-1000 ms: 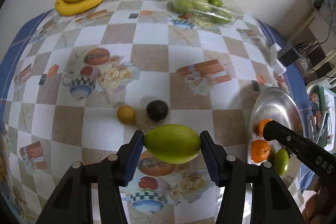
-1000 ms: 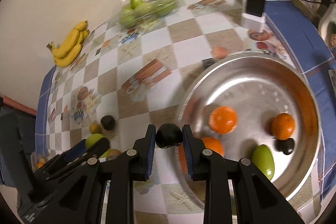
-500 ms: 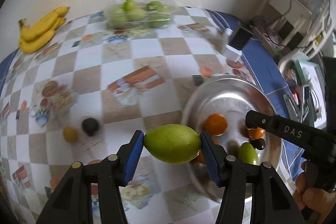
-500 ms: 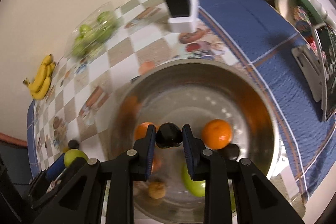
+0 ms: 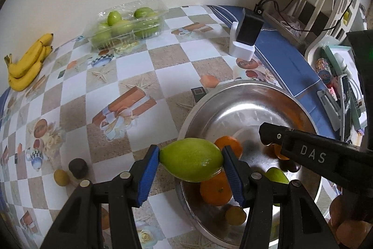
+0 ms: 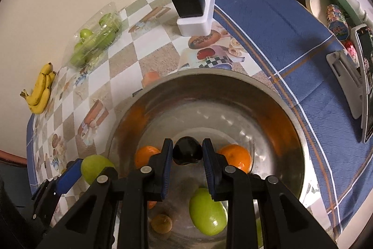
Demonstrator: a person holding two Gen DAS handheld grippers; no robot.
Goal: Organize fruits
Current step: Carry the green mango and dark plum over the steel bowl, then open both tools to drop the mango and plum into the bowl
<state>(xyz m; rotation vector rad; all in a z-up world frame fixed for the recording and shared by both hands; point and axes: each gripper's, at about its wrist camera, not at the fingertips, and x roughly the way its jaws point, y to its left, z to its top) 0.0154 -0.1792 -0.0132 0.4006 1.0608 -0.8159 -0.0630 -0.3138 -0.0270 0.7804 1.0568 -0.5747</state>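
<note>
Holding a green mango (image 5: 190, 162) in our left hand-held gripper (image 5: 190, 163) at the near rim of the metal bowl (image 5: 235, 104), we grip a dark round fruit (image 6: 187, 150) in the right hand-held gripper (image 6: 187, 152). That one hangs over the bowl, with oranges (image 6: 236, 156) just beyond its fingers.

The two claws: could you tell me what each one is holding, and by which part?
Left claw holds a green mango by its two pointed ends. Right claw holds a small dark fruit by its sides.

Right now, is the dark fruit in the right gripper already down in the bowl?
Not yet: the dark fruit is clamped in the right gripper, above the bowl.
</note>
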